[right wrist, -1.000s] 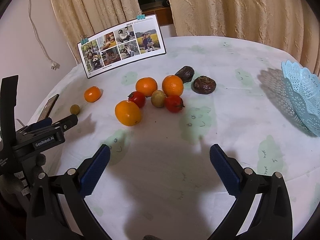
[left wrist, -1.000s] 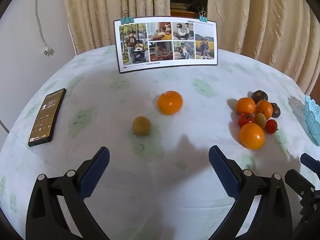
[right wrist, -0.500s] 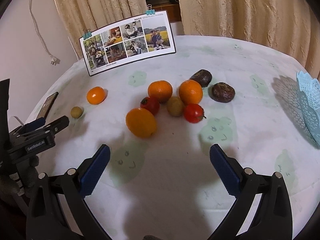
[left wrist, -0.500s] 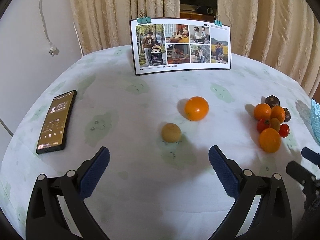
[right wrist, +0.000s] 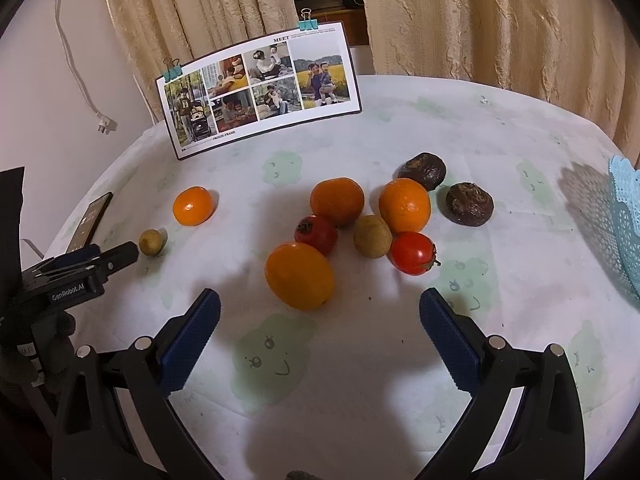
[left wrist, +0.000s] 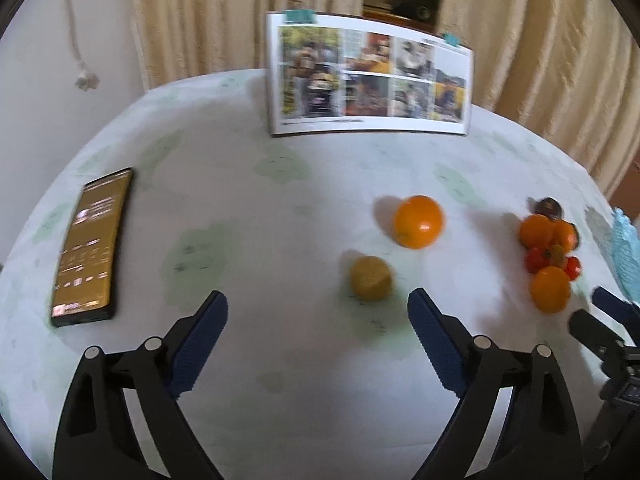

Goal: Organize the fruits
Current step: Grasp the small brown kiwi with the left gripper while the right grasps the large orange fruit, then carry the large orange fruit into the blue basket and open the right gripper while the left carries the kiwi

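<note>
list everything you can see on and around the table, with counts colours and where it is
oranges: 4, orange; three in the middle cluster, one apart to the left
tomatoes: 2, red; in the cluster
small round fruits: 2, yellow-brown; one in the cluster, one apart at the left
dark wrinkled fruits: 2, dark brown; back right of the cluster
basket: 1, light blue; right edge of the table
phone: 1, black, screen lit; left side
photo card: 1, white with photos, two teal clips; standing at the back
tablecloth: 1, white with green prints
curtains: beige; behind the table
plug on a cord: 1, white; hanging on the left wall
left gripper: black, blue pads, open
right gripper: black, blue pads, open
</note>
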The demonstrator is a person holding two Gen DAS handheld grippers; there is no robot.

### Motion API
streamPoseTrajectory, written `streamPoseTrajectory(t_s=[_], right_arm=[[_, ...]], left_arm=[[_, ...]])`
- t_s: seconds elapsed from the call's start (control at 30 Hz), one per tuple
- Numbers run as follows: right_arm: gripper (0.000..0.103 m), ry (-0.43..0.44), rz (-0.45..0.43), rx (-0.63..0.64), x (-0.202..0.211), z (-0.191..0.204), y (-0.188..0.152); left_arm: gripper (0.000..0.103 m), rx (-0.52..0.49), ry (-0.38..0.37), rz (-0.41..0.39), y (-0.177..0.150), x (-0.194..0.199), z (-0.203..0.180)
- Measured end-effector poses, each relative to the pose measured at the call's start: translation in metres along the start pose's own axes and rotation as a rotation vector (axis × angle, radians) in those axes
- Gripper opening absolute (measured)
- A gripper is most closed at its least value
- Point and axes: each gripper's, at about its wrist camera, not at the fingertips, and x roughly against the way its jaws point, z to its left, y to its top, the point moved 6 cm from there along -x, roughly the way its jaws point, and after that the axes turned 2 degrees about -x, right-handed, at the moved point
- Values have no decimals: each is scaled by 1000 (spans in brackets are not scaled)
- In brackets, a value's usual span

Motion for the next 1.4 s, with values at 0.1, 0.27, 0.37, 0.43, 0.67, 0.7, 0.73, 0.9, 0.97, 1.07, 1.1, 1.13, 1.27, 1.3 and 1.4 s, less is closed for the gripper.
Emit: streamPoseTrajectory(t_s=[0.1,0.27,0.37,0.43,0.67,0.7,0.73,0.9,0.97,1.07,1.1,1.13,1.27,1.3,1.4], right_arm=[[101,4,1,-5,-1,-1,0],[91,11,15,21,-5,5,-3],[85,9,17,45,-6,11,-4],[81,10,23,53,-8,13,-4],[68,-24,33,65,-19,14,4],[66,-28,38,61,-22,13,4],[63,-29,47,54,-25,13,5],[56,-57,70,58,-39,14,5],[47,-75,67,65,-42,16,6],[40,-81,64,66,-43,18,8],[40,-91,64,66,-44,19,9],[40,-95,63,66,-44,20,9],[40,-96,60,54,-39,20,7],[40,-97,56,52,-37,19,7],[40,-98,37,35,-27,17,8]], left_arm=[[86,-50,-24,4,3,-4,-15],[71,-69,-50,55,2,-25,-25],[62,-61,-50,36,6,-26,-27],[47,-59,-48,30,8,-28,-27],[26,-36,-88,25,7,-23,-29],[26,-41,-83,17,7,-19,-30],[26,-45,-77,12,7,-17,-31],[26,-63,-54,-30,7,3,-34],[26,-67,-53,-42,6,8,-35],[26,-71,-72,-60,5,17,-37],[26,-75,-77,-64,4,20,-38],[26,-80,-84,-69,3,23,-39],[26,-89,-110,-89,0,33,-43],[26,-89,-117,-93,-1,35,-43],[26,-86,-140,-97,-2,40,-45]])
